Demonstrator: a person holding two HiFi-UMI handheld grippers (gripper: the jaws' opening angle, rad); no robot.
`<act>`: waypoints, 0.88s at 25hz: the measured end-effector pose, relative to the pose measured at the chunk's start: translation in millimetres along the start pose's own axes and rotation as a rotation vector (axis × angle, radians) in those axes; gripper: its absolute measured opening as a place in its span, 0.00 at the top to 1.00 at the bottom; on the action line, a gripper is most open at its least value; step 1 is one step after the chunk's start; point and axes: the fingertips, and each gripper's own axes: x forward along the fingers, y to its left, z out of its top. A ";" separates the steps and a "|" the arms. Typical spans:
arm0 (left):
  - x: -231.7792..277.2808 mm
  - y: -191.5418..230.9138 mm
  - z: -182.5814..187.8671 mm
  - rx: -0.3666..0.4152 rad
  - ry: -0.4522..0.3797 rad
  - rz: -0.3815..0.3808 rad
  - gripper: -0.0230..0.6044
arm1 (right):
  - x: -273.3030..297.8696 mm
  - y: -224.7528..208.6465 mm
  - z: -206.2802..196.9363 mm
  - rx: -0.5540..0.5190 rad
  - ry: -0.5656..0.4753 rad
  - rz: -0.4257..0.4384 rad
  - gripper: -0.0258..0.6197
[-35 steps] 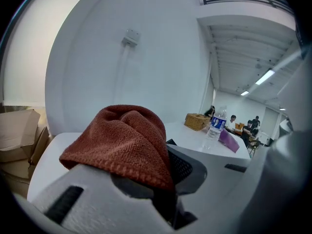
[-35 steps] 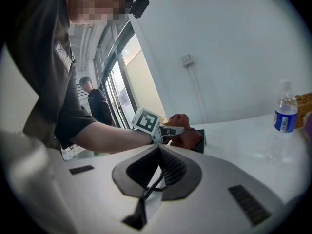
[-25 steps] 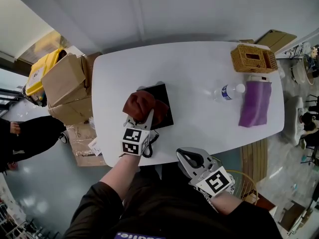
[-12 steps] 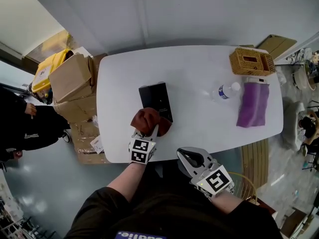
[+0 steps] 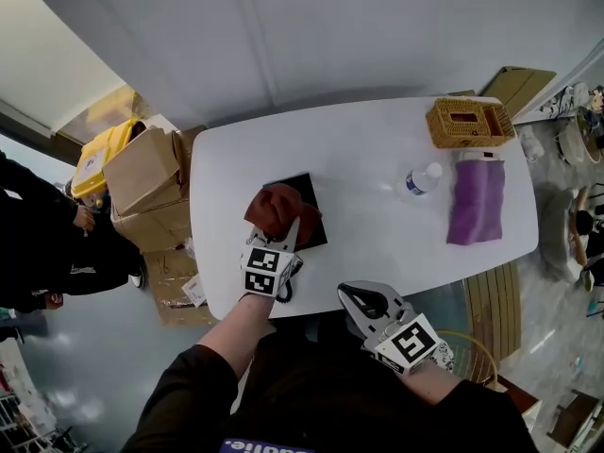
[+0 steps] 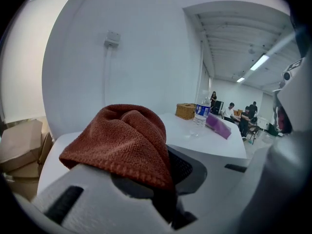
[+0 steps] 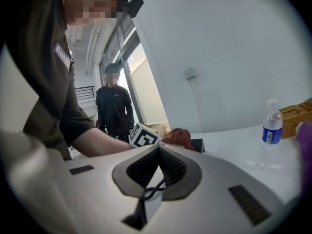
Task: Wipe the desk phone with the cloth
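A black desk phone [image 5: 309,192] lies on the white table [image 5: 368,140], near its left end. A red-brown cloth [image 5: 273,208] sits bunched on the phone and covers most of it. My left gripper [image 5: 275,228] is shut on the cloth [image 6: 122,140] and holds it down on the phone. The phone's coiled cord [image 5: 286,283] hangs at the table's near edge. My right gripper [image 5: 364,302] is shut and holds nothing, just off the near edge. In the right gripper view the cloth [image 7: 183,136] and phone [image 7: 198,144] show beyond its closed jaws.
A water bottle [image 5: 416,179], a purple cloth [image 5: 475,201] and a wicker basket [image 5: 466,121] stand at the table's right end. Cardboard boxes [image 5: 142,173] and a yellow bin [image 5: 100,154] crowd the floor at left, where a person in black [image 5: 47,243] stands.
The left gripper dragged the cloth to the phone's near end, then pushed it back up over the phone. The right gripper has stayed put.
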 end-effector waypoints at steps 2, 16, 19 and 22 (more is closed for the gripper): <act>10.1 10.7 16.0 0.027 -0.012 0.004 0.87 | 1.0 -2.0 -3.1 0.008 0.003 -0.008 0.92; 36.5 7.9 -8.7 0.007 0.103 -0.009 0.87 | -5.1 -16.7 -21.1 0.057 0.020 -0.063 0.92; 28.5 -8.6 -29.4 -0.030 0.125 -0.021 0.87 | -6.3 -15.9 -22.0 0.056 0.022 -0.058 0.92; 19.9 -27.5 -50.3 -0.059 0.153 -0.038 0.87 | -7.4 -16.6 -22.3 0.054 0.024 -0.051 0.92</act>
